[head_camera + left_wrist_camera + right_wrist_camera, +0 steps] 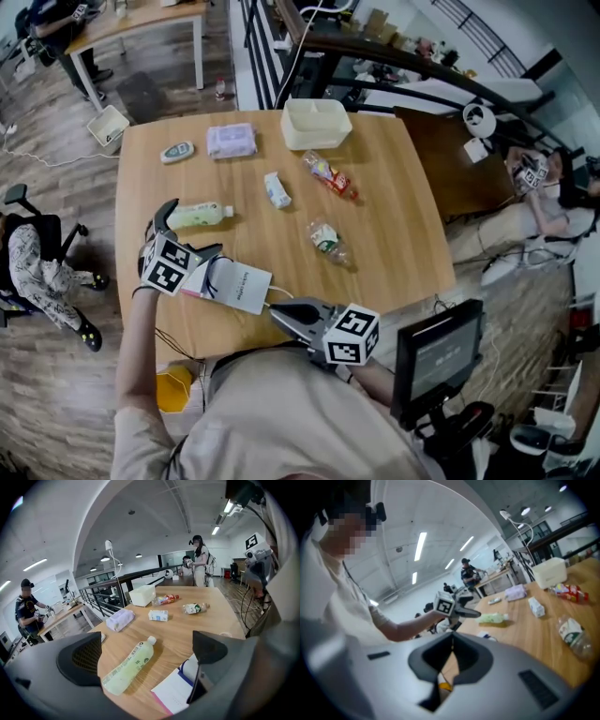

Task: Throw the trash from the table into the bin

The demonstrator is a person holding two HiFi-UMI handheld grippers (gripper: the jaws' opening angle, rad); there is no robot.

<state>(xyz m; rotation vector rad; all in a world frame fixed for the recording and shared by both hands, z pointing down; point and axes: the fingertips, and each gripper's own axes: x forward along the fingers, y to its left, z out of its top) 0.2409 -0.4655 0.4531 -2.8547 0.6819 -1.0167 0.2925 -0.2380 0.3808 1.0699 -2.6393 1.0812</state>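
Observation:
A pale green bottle (200, 216) lies on its side on the wooden table (394, 187). My left gripper (184, 234) hovers just short of it, open, nothing pressed between the jaws. In the left gripper view the green bottle (129, 665) lies straight ahead between the wide jaws of the left gripper (145, 656). More trash lies further in: a small white carton (277, 190), a red-labelled bottle (330, 175) and a crushed clear bottle (328, 241). My right gripper (281, 314) is shut and empty at the near table edge, pointing left.
A white sheet with a blue edge (236, 284) lies by the left gripper. At the far side stand a white tub (316, 124), a purple wipes pack (231, 141) and a small white device (176, 151). A yellow object (173, 387) sits below the near edge. A monitor (436, 361) stands at the right.

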